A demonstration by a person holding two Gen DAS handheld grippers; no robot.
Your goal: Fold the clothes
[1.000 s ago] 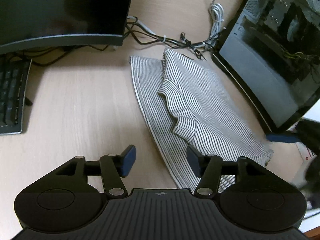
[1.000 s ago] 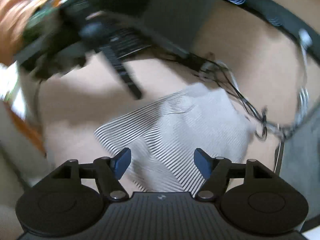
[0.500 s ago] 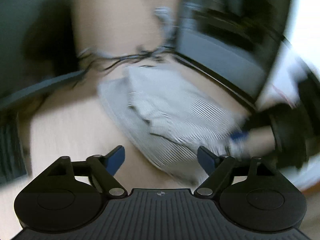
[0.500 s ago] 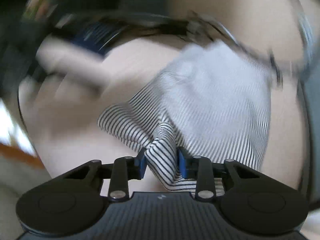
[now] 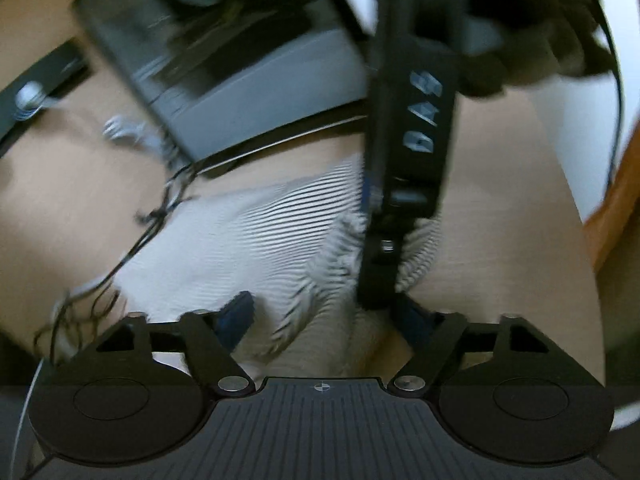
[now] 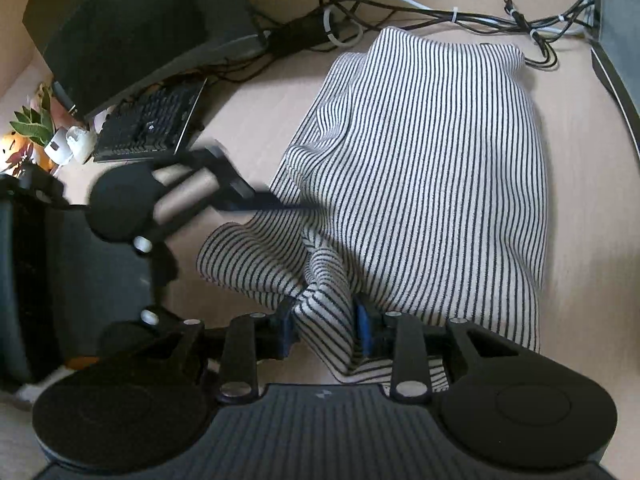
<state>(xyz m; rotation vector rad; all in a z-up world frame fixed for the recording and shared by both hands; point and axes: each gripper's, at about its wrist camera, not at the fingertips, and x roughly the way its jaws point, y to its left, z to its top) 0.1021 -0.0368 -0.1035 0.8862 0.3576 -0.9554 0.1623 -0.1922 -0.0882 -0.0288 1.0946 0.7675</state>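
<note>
A black-and-white striped garment (image 6: pixel 432 168) lies partly folded on a light wooden desk (image 6: pixel 256 120). My right gripper (image 6: pixel 325 330) is shut on a bunched near edge of the garment. My left gripper (image 5: pixel 326 312) is open, its blue pads spread over the garment's edge (image 5: pixel 256 240). In the right wrist view the left gripper (image 6: pixel 256 196) reaches in from the left with one finger at the cloth's left side. In the left wrist view the right gripper (image 5: pixel 404 184) stands across the cloth, blurred.
A monitor (image 6: pixel 132 24) and keyboard (image 6: pixel 152 124) stand at the back left. Tangled cables (image 6: pixel 420 8) run behind the garment. A computer case (image 5: pixel 224 60) sits beside it. A small plant (image 6: pixel 32 124) is at the far left.
My right gripper has closed on the garment's near edge and holds it. My left gripper has swung around to the garment's side, still open.
</note>
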